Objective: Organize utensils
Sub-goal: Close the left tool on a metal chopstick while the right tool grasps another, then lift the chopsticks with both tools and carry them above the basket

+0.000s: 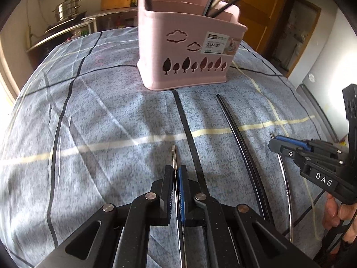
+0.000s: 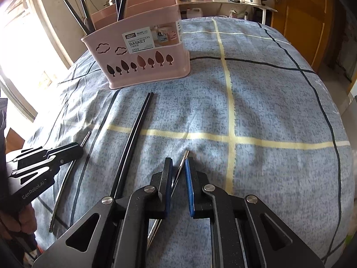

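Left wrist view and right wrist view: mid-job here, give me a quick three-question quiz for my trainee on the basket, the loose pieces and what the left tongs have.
1. True or false: the pink basket holds no utensils.
2. What lies loose on the checked cloth just in front of the basket? A) a pair of black chopsticks B) a spoon C) a fork
3. Fill in: the left tongs are shut on a slim ___ chopstick.

Key: 1 false, dark chopsticks stand in it; 2 A; 3 metal.
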`<state>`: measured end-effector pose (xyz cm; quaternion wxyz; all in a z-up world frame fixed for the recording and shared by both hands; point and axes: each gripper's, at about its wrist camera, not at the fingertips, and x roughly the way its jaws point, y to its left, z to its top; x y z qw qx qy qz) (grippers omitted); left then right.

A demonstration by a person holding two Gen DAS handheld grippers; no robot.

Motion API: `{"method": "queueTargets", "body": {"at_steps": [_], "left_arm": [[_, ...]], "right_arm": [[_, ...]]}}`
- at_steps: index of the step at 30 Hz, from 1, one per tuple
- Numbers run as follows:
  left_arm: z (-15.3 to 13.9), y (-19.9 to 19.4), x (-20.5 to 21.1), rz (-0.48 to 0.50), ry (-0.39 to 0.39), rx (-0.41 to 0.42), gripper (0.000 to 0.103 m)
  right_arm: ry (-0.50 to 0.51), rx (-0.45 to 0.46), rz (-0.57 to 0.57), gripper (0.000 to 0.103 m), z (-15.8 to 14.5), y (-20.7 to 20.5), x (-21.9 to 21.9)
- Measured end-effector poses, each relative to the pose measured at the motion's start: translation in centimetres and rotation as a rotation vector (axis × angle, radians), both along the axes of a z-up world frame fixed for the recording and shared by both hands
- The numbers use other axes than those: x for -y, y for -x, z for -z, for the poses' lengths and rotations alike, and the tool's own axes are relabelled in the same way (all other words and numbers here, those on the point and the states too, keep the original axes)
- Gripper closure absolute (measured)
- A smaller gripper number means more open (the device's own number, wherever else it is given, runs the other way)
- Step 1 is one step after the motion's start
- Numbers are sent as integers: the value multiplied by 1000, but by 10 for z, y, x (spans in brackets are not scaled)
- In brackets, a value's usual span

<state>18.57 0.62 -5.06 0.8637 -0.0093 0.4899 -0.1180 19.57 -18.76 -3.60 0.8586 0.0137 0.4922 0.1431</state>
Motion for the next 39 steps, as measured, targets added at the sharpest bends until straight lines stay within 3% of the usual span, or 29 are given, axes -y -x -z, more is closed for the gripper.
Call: {"method": "queueTargets", "body": {"at_steps": [6,12,15,22,39], "left_arm": [[-4,-17,13,85,-45,-41,91],[-4,-22,23,112,-104,-22,91],[-4,-23,26,105,-129,-12,99],[-14,-23,17,86,-77,-15,100],[-137,-9,-7,62,33,212,100]], "right_arm": [[5,-20,-17,93,1,-6,-2],[12,-13,-28,95,2,-7,-4],[5,-10,-28,99,2,-8,-3],[-29,9,-34,99,-7,-8,2],[-87,246,-33,99,-107,7,16]]}}
